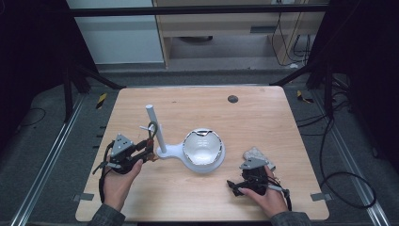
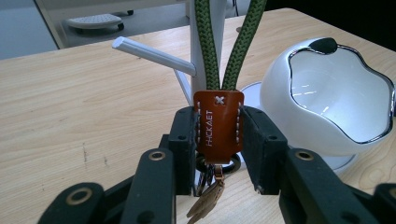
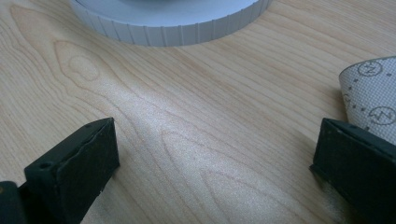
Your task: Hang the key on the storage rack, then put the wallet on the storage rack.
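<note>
Clamping a brown leather key fob between its jaws, the left gripper is held just beside the white stand and its bowl. The right gripper, jaws spread wide, is kept low over bare wooden table near the front edge, a patterned cloth beside it.
</note>
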